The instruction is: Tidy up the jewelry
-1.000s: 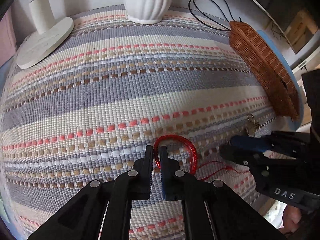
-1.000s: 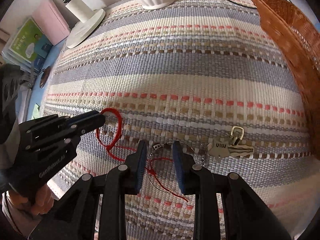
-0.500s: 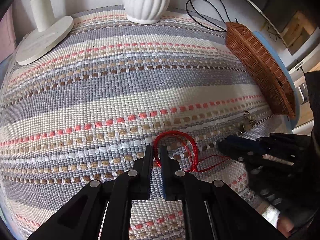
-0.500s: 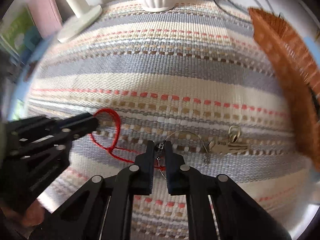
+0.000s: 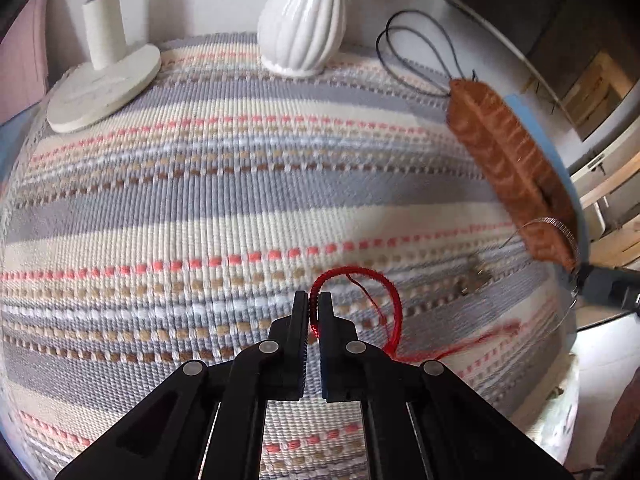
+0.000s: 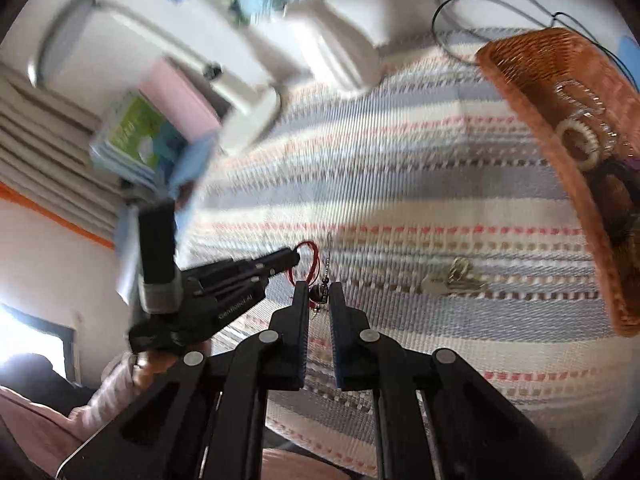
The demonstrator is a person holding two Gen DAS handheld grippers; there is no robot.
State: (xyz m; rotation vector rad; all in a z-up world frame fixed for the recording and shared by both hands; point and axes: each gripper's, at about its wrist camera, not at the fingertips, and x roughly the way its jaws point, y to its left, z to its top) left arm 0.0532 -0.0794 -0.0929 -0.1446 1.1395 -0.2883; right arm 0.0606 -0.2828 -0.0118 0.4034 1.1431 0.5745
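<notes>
the left gripper [image 5: 314,312] is clamped on the red braided cord bracelet [image 5: 356,300], just above the striped woven mat [image 5: 240,200]; the right gripper [image 6: 320,296], its jaws having just been closing, pinches a thin silver wire bangle [image 5: 556,226]. the step looks like separating the tangled pieces; next, the bangle should go to the brown wicker basket [image 6: 532,92]

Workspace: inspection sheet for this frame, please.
Surface: striped woven mat.
Job's things: red bracelet; thin wire necklace; wicker basket already holding jewelry.
Clutter: key, white vase, white stand.
Grippers: left gripper shut on red bracelet; right gripper shut on the necklace, jaws just closed.
Cables: black cord behind basket.
Surroundings: books, blurred.
</notes>
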